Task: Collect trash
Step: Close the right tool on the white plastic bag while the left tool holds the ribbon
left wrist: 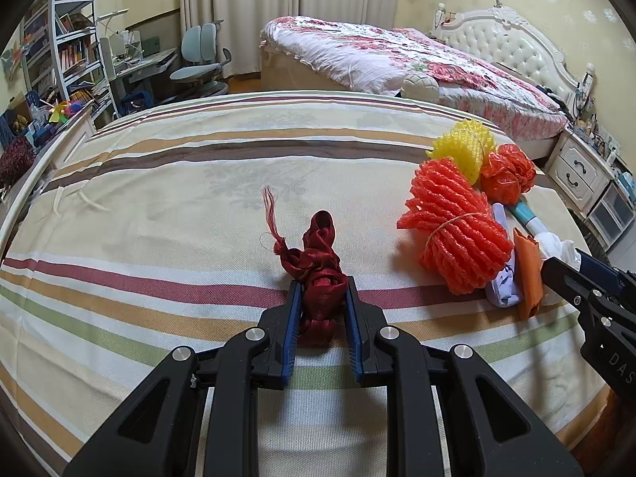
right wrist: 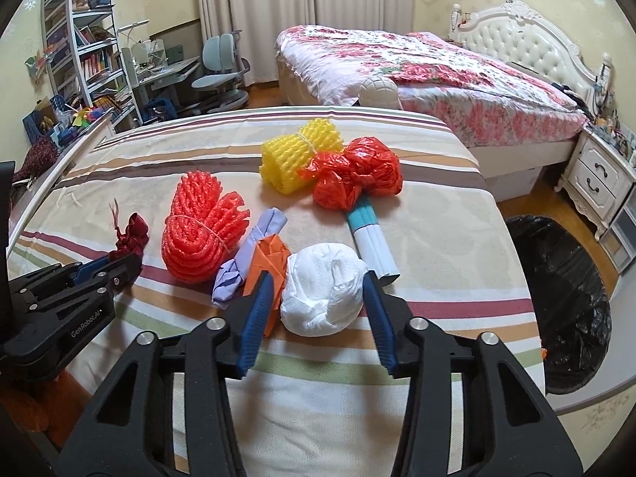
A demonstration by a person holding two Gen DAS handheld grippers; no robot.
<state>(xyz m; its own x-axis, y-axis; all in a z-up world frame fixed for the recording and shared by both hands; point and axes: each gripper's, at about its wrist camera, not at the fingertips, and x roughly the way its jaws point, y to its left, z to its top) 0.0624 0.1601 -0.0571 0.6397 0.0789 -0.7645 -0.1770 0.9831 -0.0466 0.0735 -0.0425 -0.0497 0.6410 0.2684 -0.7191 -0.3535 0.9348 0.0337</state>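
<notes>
Trash lies on a striped bedsheet (right wrist: 445,246). My left gripper (left wrist: 322,284) is shut on a dark red mesh bundle (left wrist: 318,246) near the sheet's front, seen from the side in the right wrist view (right wrist: 131,234). My right gripper (right wrist: 320,274) straddles a white crumpled wad (right wrist: 322,298), its blue pads against both sides, with orange paper (right wrist: 270,258) squeezed beside the left pad. In the left wrist view the right gripper (left wrist: 556,270) shows at the right edge by the wad (left wrist: 558,246).
Beside the wad lie a red foam net bundle (right wrist: 198,234), lilac paper (right wrist: 246,254), a yellow foam net (right wrist: 298,155), an orange plastic bag (right wrist: 357,179) and a white-teal roll (right wrist: 369,238). A black-lined bin (right wrist: 564,298) stands on the floor to the right.
</notes>
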